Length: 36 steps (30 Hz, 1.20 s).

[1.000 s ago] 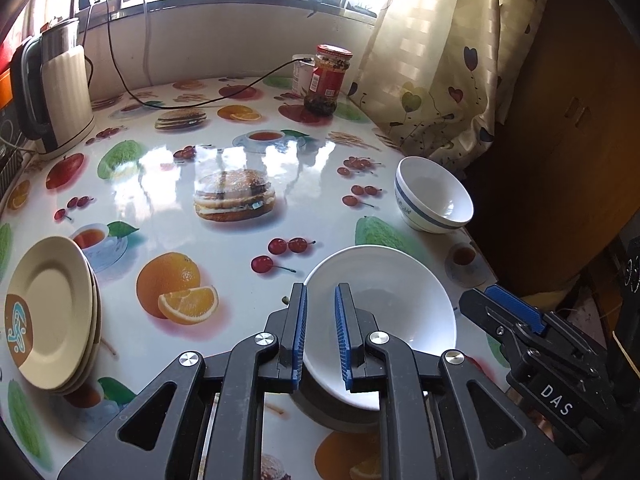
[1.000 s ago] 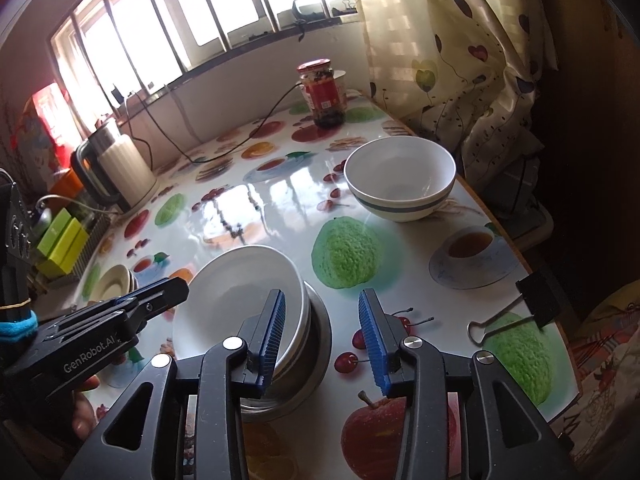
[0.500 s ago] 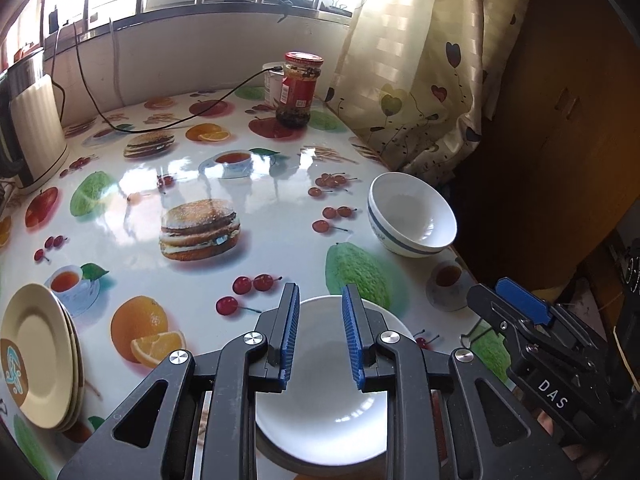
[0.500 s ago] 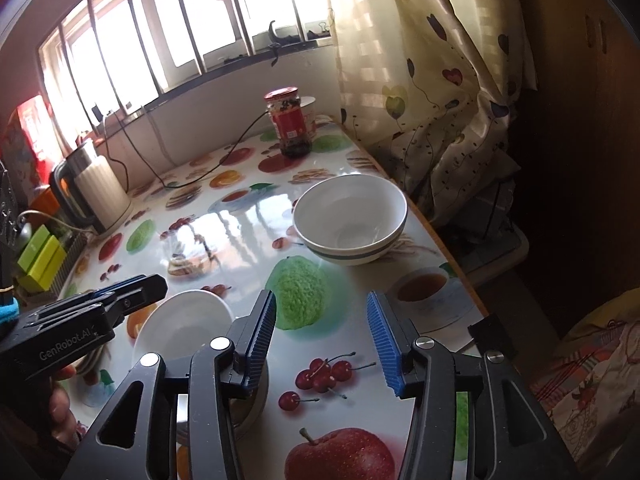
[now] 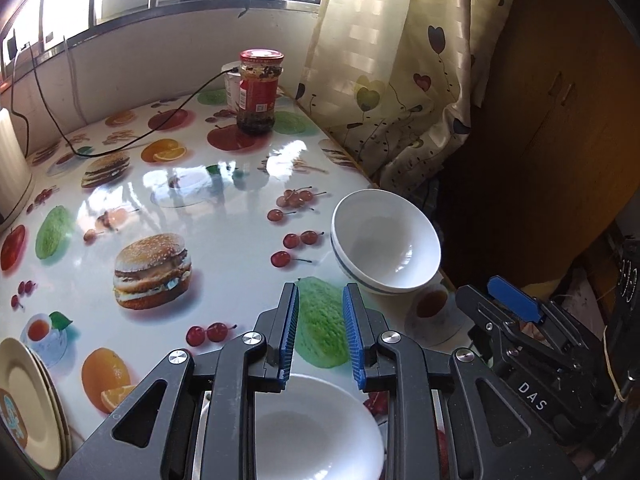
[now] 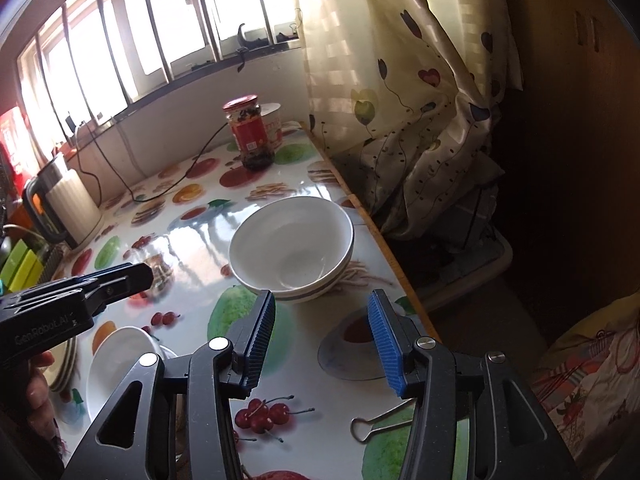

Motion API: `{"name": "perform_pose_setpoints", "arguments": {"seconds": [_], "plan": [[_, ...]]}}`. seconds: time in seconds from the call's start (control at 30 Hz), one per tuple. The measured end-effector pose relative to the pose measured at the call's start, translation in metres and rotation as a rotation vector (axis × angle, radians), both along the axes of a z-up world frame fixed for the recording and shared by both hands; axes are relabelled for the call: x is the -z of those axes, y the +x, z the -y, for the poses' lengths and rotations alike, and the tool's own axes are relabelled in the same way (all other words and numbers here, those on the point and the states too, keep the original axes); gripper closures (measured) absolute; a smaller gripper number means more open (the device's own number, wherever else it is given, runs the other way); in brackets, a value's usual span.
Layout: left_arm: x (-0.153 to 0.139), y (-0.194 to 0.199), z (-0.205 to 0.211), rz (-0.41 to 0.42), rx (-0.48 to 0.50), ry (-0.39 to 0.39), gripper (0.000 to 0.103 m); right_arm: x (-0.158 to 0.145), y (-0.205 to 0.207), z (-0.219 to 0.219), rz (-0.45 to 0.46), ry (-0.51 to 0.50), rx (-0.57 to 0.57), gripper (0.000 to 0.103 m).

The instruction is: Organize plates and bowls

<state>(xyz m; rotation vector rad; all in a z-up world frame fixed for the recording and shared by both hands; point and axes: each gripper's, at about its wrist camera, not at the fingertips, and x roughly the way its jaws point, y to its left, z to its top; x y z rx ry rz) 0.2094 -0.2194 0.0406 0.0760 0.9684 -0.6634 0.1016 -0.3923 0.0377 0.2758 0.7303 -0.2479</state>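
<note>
A white bowl with a dark band [image 5: 386,246] stands near the table's right edge; it also shows in the right wrist view [image 6: 292,248]. My left gripper [image 5: 320,336] is open and empty, above a white bowl [image 5: 316,428] that sits in a metal dish at the near edge. That bowl also shows in the right wrist view [image 6: 120,368]. My right gripper [image 6: 322,344] is open and empty, a little short of the banded bowl. A stack of cream plates [image 5: 28,404] lies at the left.
A red-lidded jar [image 5: 258,92] stands at the back with a black cable beside it. A kettle [image 6: 60,208] stands at the left. A binder clip [image 6: 380,426] lies near the right gripper. A curtain [image 6: 400,92] hangs past the table's right edge.
My left gripper has let go of the white bowl, opened and drawn back over it. My right gripper has opened wider and moved toward the banded bowl.
</note>
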Motion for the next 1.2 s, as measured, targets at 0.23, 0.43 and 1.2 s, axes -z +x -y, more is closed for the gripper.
{"name": "perform_pose_setpoints", "arguments": {"seconds": [0.23,0.43,1.2], "plan": [[0.005,0.016,0.027,-0.021,0.031,0.045,0.079,0.006,0.021,0.018,-0.030,-0.018,0.001,0.055],[0.011,0.027,0.045,-0.021,0.020,0.087,0.079,0.016,0.039,0.034,-0.055,0.020,-0.007,0.055],[0.042,0.050,0.072,-0.107,0.012,0.150,0.079,0.035,0.073,0.045,-0.092,0.067,-0.053,0.076]]}}
